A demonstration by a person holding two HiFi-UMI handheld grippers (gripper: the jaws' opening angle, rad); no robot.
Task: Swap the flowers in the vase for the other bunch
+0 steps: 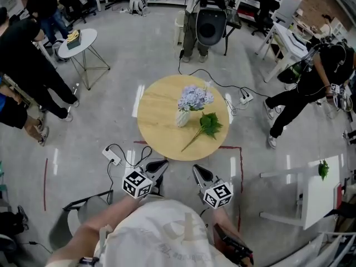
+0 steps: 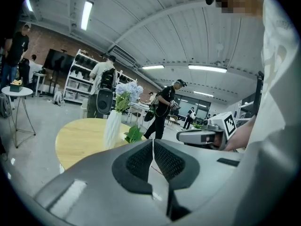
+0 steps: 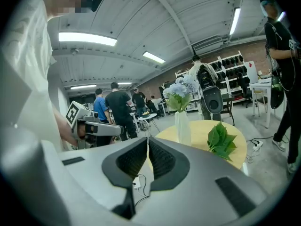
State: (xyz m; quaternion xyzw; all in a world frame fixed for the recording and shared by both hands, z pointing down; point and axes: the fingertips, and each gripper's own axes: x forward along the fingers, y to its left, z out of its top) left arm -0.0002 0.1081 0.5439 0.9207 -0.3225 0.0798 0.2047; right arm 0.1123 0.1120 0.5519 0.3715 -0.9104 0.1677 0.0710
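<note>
Hovering at six o'clock off the bench point(image 1: 158, 135), left claw point(image 1: 160, 164) and right claw point(image 1: 198, 172) hang clenched and empty, while blue flowers point(image 1: 195, 98) fill the vase point(image 1: 182, 118) mid-bench, with the spare bunch point(image 1: 209, 124) at its four o'clock awaiting the swap.

Pale lilac-blue on the flowers point(image 1: 195, 98), white on the vase point(image 1: 182, 118), leaf-green on the other bunch point(image 1: 209, 124). Light honey wood across the round tabletop point(image 1: 158, 115); grey on the floor point(image 1: 111, 104), with red tape lines point(image 1: 241, 171). Grey shells, black dimpled fingers point(image 2: 140, 162) and black-and-white square markers on left gripper point(image 1: 163, 163) and right gripper point(image 1: 196, 169).
</note>
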